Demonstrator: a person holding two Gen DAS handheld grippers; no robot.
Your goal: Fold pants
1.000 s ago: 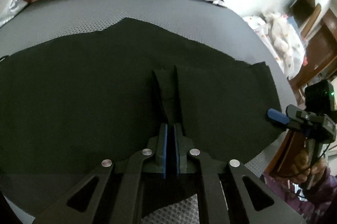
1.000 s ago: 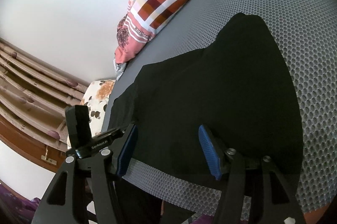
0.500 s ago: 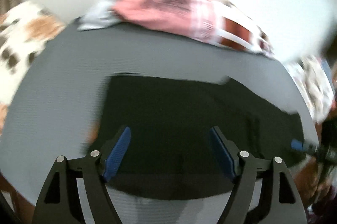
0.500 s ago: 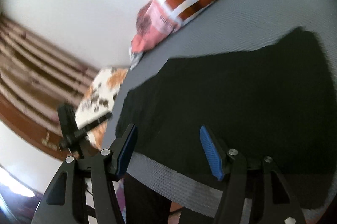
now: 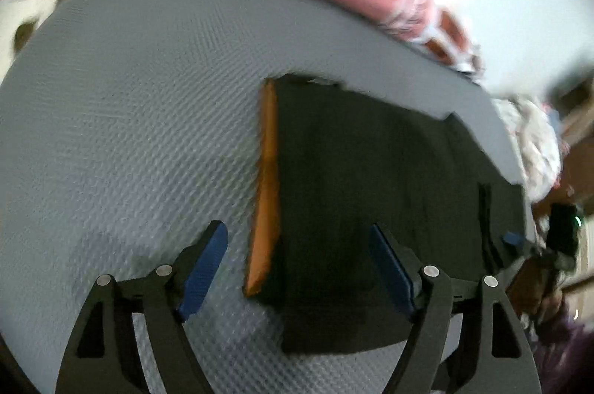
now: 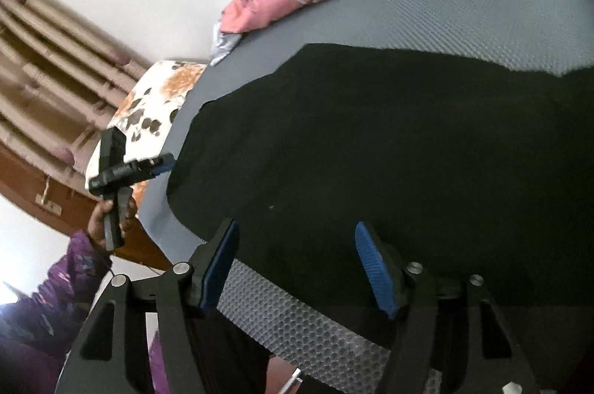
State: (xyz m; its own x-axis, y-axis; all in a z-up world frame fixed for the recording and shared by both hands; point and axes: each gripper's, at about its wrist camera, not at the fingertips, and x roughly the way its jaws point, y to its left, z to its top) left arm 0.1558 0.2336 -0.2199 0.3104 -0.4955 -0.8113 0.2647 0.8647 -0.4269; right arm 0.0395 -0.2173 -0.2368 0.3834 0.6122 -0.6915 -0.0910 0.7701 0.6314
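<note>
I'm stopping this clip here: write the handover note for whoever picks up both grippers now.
Left gripper: open, holding nothing; it has just let go of the cloth, and its fingers hover above the pants' left edge.
Right gripper: open and empty, its fingers have just been widening, above the near edge.
Pants: black, lying flat on the grey mattress, already folded over; an orange strip shows along the left edge.
Done: at least one fold laid down and released.
Left: probably another fold to make the bundle smaller, then smoothing. How many layers lie there now I cannot tell.
</note>
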